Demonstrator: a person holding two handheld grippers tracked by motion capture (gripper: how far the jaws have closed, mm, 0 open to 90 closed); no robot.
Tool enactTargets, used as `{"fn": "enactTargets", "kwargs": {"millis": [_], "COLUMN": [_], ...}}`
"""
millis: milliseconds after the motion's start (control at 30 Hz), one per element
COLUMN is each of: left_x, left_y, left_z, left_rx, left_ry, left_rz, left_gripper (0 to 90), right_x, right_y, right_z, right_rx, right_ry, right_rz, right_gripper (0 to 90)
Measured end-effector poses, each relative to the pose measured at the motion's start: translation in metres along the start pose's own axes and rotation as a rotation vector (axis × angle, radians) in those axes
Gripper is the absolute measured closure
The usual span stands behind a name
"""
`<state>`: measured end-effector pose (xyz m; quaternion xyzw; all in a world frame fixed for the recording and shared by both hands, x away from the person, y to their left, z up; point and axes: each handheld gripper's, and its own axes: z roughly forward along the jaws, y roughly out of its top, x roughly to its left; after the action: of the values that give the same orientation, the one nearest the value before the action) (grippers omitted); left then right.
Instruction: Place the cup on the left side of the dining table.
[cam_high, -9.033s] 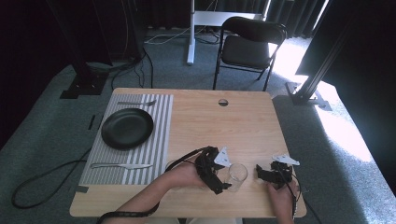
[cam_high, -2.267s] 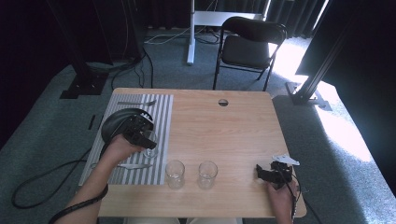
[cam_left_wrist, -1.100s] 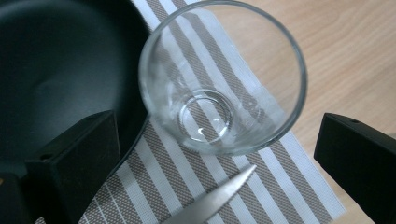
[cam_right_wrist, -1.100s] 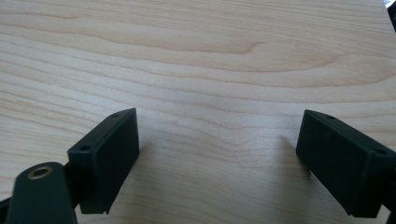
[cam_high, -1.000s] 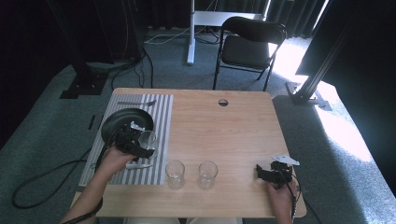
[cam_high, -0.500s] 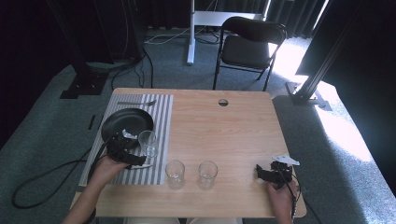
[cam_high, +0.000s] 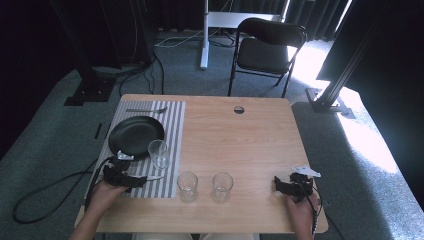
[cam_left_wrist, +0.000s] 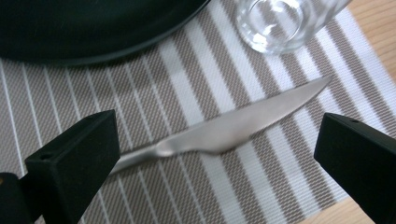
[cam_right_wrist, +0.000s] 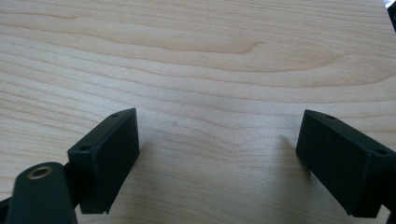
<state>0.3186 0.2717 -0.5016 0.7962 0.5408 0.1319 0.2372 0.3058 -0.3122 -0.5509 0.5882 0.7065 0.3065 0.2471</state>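
- We saw a wooden table (cam_high: 240, 145) in the high view, with a round cable hole (cam_high: 239, 109) near its far edge.
- Behind the table, a black folding chair (cam_high: 265, 50) stood on the grey carpet (cam_high: 350, 150).
- A striped placemat (cam_high: 170, 125) lay on the left part of the table, and it reached almost from the far edge to the near edge.
- A black plate (cam_high: 135, 136) rested on the placemat, in its far half.
- The left gripper (cam_high: 131, 180) was over the near left corner of the placemat, held in the person's left hand (cam_high: 102, 195). In the left gripper view its jaws were wide apart and held nothing.
- The right gripper (cam_high: 281, 185) was low over bare wood near the right near corner, held by the right hand (cam_high: 300, 212). Its jaws were also wide apart and empty in the right gripper view.
- One clear drinking glass (cam_high: 158, 153) stood upright on the placemat, just beside the near right rim of the plate.
- Two more glasses (cam_high: 187, 186) (cam_high: 222, 186) stood side by side on the wood, near the front edge, just beyond the placemat's right border.
- A table knife (cam_left_wrist: 224, 128) lay flat on the placemat between the left gripper's jaws, with its blade pointing toward the glass.
- A fork (cam_high: 146, 110) lay on the far end of the placemat, behind the plate.
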Motion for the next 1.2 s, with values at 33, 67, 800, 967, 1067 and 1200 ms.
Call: {"fn": "enactTargets", "kwargs": {"millis": [33,67,800,967,1067,1200], "left_x": [0.001,0.003,0.017,0.019,0.017,0.013], "left_y": [-0.003,-0.007,-0.06,-0.066,-0.07,-0.071], "left_z": [0.0,0.001,0.003,0.002,0.003,0.005], "left_rx": [0.001,-0.006,-0.123,-0.164,-0.193,-0.196], "left_ry": [0.002,0.001,0.098,0.118,0.124,0.16], "left_rz": [-0.007,-0.017,-0.156,-0.188,-0.188,-0.159], "left_gripper": [0.8,0.8,0.8,0.8,0.8,0.8], "right_x": [0.0,0.0,0.0,0.0,0.0,0.0], "right_y": [0.0,0.0,0.0,0.0,0.0,0.0], "right_z": [0.0,0.0,0.0,0.0,0.0,0.0], "right_rx": [0.0,0.0,0.001,0.001,0.001,0.001], "right_ry": [0.0,0.0,0.0,0.0,0.0,0.0], "right_rz": [0.0,0.0,0.002,0.002,0.002,0.002], "right_gripper": [12.7,12.6,12.7,12.6,12.6,12.6]}}
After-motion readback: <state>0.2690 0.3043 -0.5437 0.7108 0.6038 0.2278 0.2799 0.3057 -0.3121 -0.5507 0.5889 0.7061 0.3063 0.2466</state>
